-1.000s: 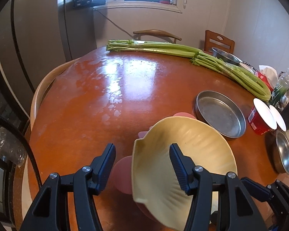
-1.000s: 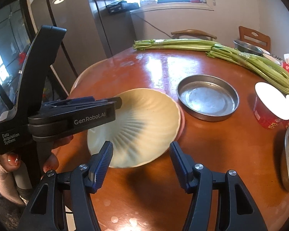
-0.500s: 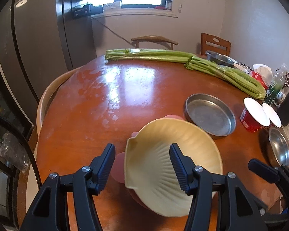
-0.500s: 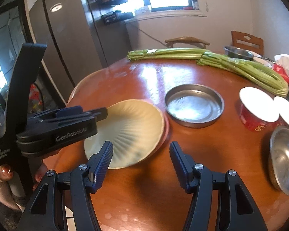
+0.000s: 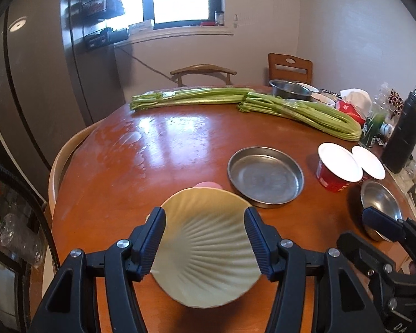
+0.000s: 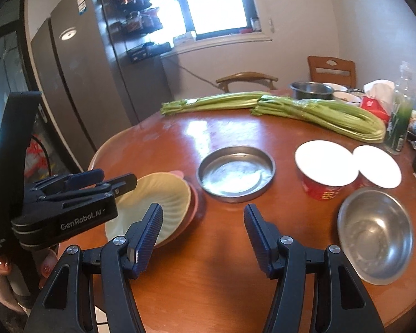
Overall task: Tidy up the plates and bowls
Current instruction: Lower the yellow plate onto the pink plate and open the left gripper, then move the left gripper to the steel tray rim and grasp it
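Round wood tabletop w/ pink plate, flat steel pan, steel bowl, 2 red cups, celery bunches.

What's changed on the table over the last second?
Both grippers, left gripper and right gripper, drew back and upward, jaws open and empty. The yellow shell plate stays on the pink plate; the steel pan is unmoved.
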The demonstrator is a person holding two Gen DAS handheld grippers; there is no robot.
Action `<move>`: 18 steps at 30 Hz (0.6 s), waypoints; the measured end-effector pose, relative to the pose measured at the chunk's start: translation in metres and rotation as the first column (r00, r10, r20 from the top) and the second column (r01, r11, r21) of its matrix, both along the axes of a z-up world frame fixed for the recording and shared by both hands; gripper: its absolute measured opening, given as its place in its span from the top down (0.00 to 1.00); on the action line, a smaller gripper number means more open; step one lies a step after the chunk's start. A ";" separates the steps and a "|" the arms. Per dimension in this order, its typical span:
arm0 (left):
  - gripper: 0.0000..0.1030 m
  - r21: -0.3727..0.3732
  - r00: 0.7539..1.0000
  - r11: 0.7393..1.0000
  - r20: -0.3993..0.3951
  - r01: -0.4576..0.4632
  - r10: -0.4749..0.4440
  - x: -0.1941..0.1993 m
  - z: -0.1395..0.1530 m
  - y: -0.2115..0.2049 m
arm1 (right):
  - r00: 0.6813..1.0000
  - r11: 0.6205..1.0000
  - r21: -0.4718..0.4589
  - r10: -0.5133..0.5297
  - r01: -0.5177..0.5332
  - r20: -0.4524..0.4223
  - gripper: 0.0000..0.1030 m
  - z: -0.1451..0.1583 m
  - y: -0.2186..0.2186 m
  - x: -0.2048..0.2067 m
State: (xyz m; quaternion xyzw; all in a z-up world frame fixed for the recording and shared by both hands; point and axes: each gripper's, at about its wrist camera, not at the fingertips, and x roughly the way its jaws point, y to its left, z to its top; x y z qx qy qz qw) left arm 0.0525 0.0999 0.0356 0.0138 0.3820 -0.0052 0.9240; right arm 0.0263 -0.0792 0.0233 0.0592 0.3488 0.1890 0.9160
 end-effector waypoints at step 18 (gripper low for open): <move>0.43 0.042 0.997 0.996 -0.004 0.083 -0.083 0.035 0.012 -0.038 | 0.994 0.995 0.002 -0.103 0.103 -0.025 0.39 0.002 -0.036 0.022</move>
